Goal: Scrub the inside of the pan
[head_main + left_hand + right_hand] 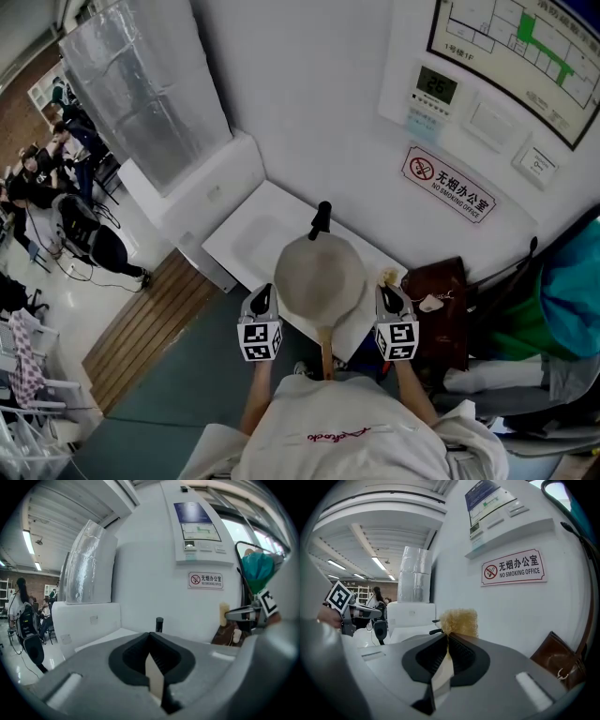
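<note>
Pan [159, 623] behind left gripper [150, 636]; scrubber [459, 622] base between fingers [464, 652]

1. Place: an office interior, open-plan, with people in it.
2. Wall sign [449, 183]: red border, no-smoking symbol, Chinese characters above the words "NO SMOKING OFFICE".
3. Framed floor plan [516, 42]: hangs high on the same white wall, with one area marked green.
4. Climate controller [435, 87]: wall-mounted with a digital display; pale switch plates [492, 120] are beside it.
5. Seated people [42, 164]: grouped at the far left of the head view, with cables trailing on the pale floor.
6. Ceiling strip lights [28, 542]: long fluorescent rows over the open area.
7. Foil-wrapped duct [141, 94]: rises above a white cabinet [202, 192] against the wall.
8. Brown bag [441, 300]: rests against the wall.
</note>
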